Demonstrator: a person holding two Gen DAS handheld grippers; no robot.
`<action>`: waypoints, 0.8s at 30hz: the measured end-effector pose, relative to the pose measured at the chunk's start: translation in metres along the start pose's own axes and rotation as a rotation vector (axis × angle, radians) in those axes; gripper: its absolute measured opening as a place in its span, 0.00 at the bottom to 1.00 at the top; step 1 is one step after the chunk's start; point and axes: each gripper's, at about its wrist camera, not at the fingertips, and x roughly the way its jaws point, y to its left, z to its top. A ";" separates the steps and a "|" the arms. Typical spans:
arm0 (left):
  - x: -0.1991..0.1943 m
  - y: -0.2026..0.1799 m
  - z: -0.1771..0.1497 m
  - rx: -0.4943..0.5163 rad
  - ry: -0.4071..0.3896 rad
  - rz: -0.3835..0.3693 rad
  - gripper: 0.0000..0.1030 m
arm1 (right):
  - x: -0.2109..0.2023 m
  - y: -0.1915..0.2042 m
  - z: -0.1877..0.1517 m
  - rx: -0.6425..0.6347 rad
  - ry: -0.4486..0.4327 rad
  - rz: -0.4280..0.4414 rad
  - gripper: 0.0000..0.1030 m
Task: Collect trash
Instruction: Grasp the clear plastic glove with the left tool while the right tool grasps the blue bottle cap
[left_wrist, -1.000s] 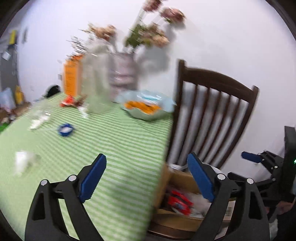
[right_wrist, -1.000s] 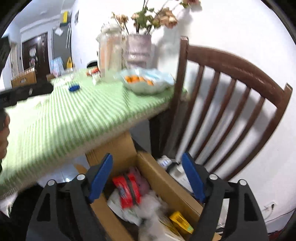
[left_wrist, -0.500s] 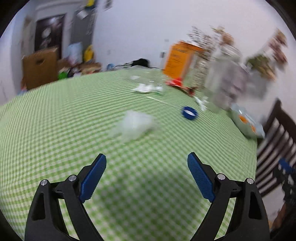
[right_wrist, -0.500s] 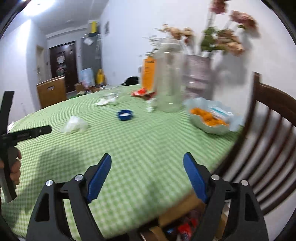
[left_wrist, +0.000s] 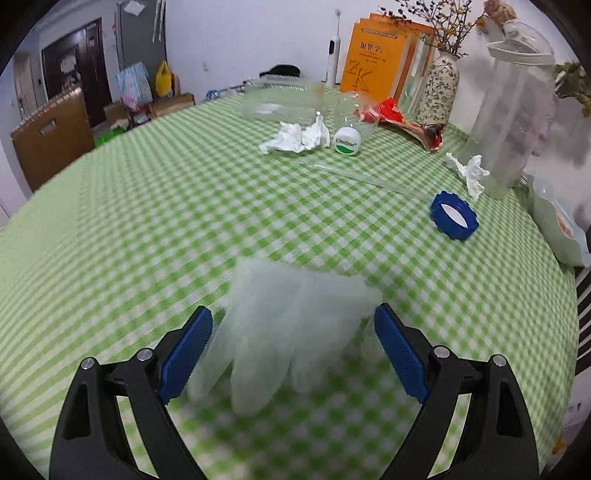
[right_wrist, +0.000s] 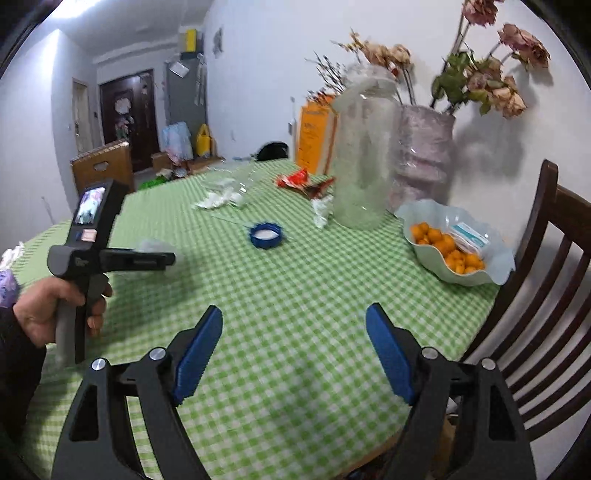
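On the green checked table (left_wrist: 155, 206) there were three crumpled white tissues: two (left_wrist: 282, 138) (left_wrist: 317, 133) side by side toward the far edge and one (left_wrist: 469, 171) near the right edge. There was one translucent glove (left_wrist: 284, 328) at the near edge, one blue cap (left_wrist: 453, 215), one small white-and-green tub (left_wrist: 346, 141) and one red wrapper (left_wrist: 402, 120). Also counted: two vases (left_wrist: 437, 86) (right_wrist: 424, 155), one tall clear jar (right_wrist: 364, 155), one bowl (right_wrist: 458, 243) of orange fruit and one chair (right_wrist: 546, 295).
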 end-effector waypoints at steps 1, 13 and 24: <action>0.000 0.001 -0.003 -0.005 -0.009 0.000 0.82 | 0.005 -0.004 0.001 0.013 0.009 -0.011 0.75; -0.043 0.036 0.017 -0.110 -0.141 -0.052 0.17 | 0.140 0.007 0.059 0.152 0.187 0.079 0.75; -0.074 0.075 0.034 -0.176 -0.212 -0.050 0.17 | 0.243 0.047 0.093 0.141 0.308 -0.043 0.51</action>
